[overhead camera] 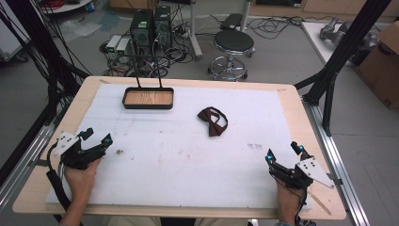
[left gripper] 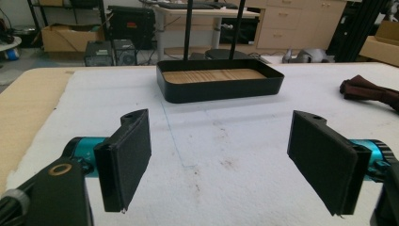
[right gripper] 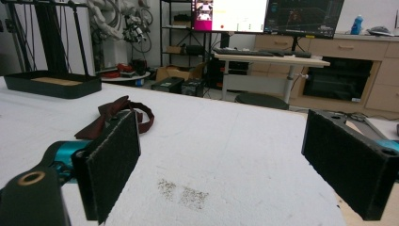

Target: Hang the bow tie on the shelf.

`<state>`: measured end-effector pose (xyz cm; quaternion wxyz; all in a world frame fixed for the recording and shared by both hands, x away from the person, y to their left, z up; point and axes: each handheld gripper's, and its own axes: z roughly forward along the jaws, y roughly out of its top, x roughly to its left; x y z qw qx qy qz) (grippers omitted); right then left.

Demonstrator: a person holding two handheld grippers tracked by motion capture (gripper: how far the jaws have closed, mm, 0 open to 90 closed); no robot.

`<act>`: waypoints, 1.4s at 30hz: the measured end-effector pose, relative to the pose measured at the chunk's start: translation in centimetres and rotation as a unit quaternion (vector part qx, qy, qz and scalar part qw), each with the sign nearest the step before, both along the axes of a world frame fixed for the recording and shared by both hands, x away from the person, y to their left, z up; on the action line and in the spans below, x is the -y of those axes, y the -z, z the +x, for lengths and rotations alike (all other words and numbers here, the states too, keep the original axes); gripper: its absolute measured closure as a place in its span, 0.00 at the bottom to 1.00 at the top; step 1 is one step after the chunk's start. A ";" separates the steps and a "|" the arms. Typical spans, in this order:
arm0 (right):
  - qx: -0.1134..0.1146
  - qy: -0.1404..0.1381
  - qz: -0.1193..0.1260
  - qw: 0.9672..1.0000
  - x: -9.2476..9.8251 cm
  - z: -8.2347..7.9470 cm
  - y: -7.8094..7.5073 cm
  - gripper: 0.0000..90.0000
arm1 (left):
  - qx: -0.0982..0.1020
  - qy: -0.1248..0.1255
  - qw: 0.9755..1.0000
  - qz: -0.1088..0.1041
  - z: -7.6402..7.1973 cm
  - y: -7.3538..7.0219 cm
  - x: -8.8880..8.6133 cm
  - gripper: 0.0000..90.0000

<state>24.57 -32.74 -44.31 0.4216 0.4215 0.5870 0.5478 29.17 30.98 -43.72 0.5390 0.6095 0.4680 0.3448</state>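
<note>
While both grippers are resting near the front edge of the table (overhead camera: 301, 122), their jaws are standing spread with nothing between them.

Nearest the person, the left hand (overhead camera: 81, 175) is holding the left gripper (overhead camera: 98, 138) at the front left of the white mat (overhead camera: 188, 155), and the right hand (overhead camera: 286, 197) is holding the right gripper (overhead camera: 283, 153) at the front right; both are pointing away from the person, jaws wide apart and empty; faint dark smudges are showing on the mat between them; farther on, right of centre, a dark red bow tie (overhead camera: 213, 121) is lying loose on the mat, well apart from both grippers; farther still, toward the back left, a black tray (overhead camera: 148, 104) with a wooden floor is sitting on the mat, two thin black rods rising from it; beyond the table, a black stool (overhead camera: 233, 42) is standing on the floor.
</note>
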 end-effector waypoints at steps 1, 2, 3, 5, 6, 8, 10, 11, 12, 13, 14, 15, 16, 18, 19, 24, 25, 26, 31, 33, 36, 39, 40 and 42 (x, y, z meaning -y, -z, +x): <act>0.000 0.000 0.000 1.000 0.0 0.0 0.0 0.12 | 0.002 -0.003 1.000 0.002 0.0 0.0 0.0 0.25; 0.000 0.000 0.000 1.000 0.0 0.0 0.0 0.12 | 0.002 -0.001 1.000 0.007 0.0 0.0 0.0 0.25; 0.001 0.000 0.000 1.000 0.0 0.0 0.0 0.12 | 0.001 -0.001 1.000 0.009 0.1 0.0 0.1 0.25; -0.001 -0.001 0.001 1.000 0.0 0.0 0.0 0.12 | 0.001 -0.001 1.000 0.011 0.1 0.1 0.2 0.24; -0.001 -0.001 0.001 1.000 0.0 0.0 0.0 0.12 | 0.001 -0.002 1.000 0.011 0.1 0.1 0.2 0.24; -0.001 -0.001 0.002 1.000 0.0 0.0 0.0 0.12 | 0.003 -0.001 1.000 0.011 0.1 0.0 0.3 0.24; -0.001 0.000 0.002 1.000 0.0 0.0 0.0 0.12 | 0.003 0.000 1.000 0.015 0.0 0.0 0.3 0.24; -0.001 0.000 0.002 1.000 0.0 0.0 0.0 0.12 | 0.003 0.000 1.000 0.015 0.0 0.0 0.3 0.24; -0.002 0.000 0.004 1.000 0.0 0.0 0.0 0.12 | 0.003 0.000 1.000 0.015 0.0 0.0 0.3 0.24; -0.002 0.001 0.003 1.000 0.0 0.0 0.0 0.12 | 0.005 0.001 1.000 0.014 -0.1 0.0 0.3 0.24; -0.002 0.001 0.003 1.000 0.0 0.0 0.0 0.12 | 0.005 0.001 1.000 0.014 -0.1 0.0 0.3 0.24; 0.000 0.002 0.001 1.000 -0.1 0.1 0.0 0.12 | 0.005 0.001 1.000 0.014 -0.1 0.0 0.3 0.24; 0.000 0.002 0.001 1.000 -0.1 0.1 0.0 0.12 | 0.004 0.001 1.000 0.014 -0.1 0.0 0.3 0.24; -0.002 0.001 0.002 1.000 0.0 0.0 0.1 0.12 | 0.004 0.001 1.000 0.013 0.0 0.0 0.4 0.24; -0.002 0.001 0.005 1.000 0.0 0.1 0.1 0.12 | 0.003 0.002 1.000 0.013 0.0 0.1 0.4 0.24; -0.004 0.002 0.005 1.000 0.0 0.0 0.1 0.12 | 0.002 0.003 1.000 0.015 0.0 0.1 0.4 0.24; -0.004 0.003 0.003 1.000 0.0 0.1 0.1 0.12 | 0.003 0.002 1.000 0.013 0.0 0.1 0.4 0.24; -0.004 0.002 0.005 1.000 0.0 0.1 0.1 0.12 | 0.003 0.001 1.000 0.013 0.0 0.1 0.4 0.24; -0.003 0.002 0.002 1.000 -0.1 0.1 0.1 0.12 | 0.005 0.000 1.000 0.013 -0.1 0.0 0.4 0.25; -0.004 0.001 0.003 1.000 -0.1 0.1 0.1 0.12 | 0.005 0.001 1.000 0.012 -0.1 0.0 0.4 0.25; -0.004 0.001 0.004 1.000 -0.1 0.1 0.1 0.12 | 0.006 0.002 1.000 0.012 -0.1 0.0 0.4 0.25; -0.004 -0.003 0.005 1.000 -0.1 0.1 0.1 0.12 | 0.004 0.003 1.000 0.013 -0.1 0.0 0.5 0.25; -0.004 -0.003 0.005 1.000 -0.1 0.1 0.1 0.12 | 0.006 0.004 1.000 0.012 -0.1 0.0 0.5 0.25; -0.004 -0.012 0.008 1.000 -0.1 0.2 0.0 0.12 | 0.008 0.003 1.000 0.012 -0.1 0.0 0.5 0.25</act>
